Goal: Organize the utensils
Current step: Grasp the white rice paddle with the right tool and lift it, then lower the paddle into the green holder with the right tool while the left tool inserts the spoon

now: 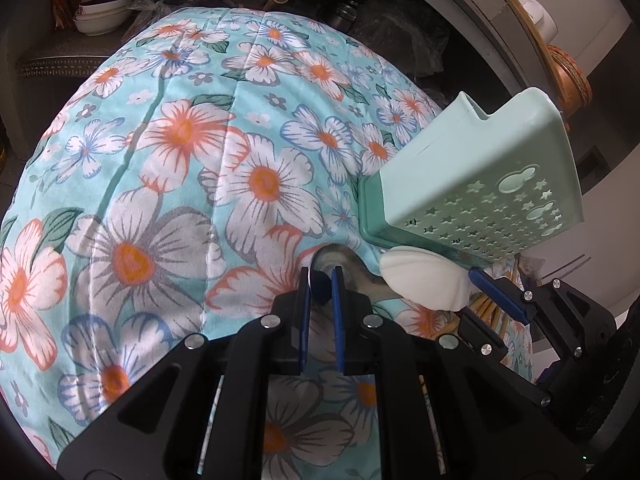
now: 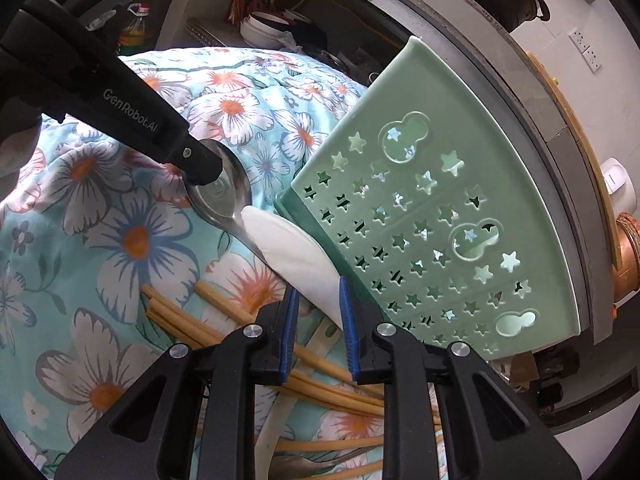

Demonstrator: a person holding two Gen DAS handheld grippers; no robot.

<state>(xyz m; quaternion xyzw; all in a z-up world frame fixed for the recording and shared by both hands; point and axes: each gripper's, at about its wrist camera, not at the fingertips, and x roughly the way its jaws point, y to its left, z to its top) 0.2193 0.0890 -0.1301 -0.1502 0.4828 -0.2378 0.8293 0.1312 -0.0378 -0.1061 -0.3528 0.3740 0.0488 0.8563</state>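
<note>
A steel spoon lies on the flowered cloth, and my left gripper is shut on the rim of its bowl. In the right wrist view that gripper comes in from the upper left onto the spoon. A white plastic spoon rests against the spoon's handle and the base of a mint-green star-holed utensil holder, which lies tipped on the cloth. My right gripper is closed on the white spoon's narrow end. In the left wrist view it sits beside the white spoon and the holder.
Several yellow chopsticks lie fanned under my right gripper, with a dark metal utensil lower down. The flowered cloth covers the surface. Stacked white bowls and clutter stand behind it, and a copper pot stands at the right.
</note>
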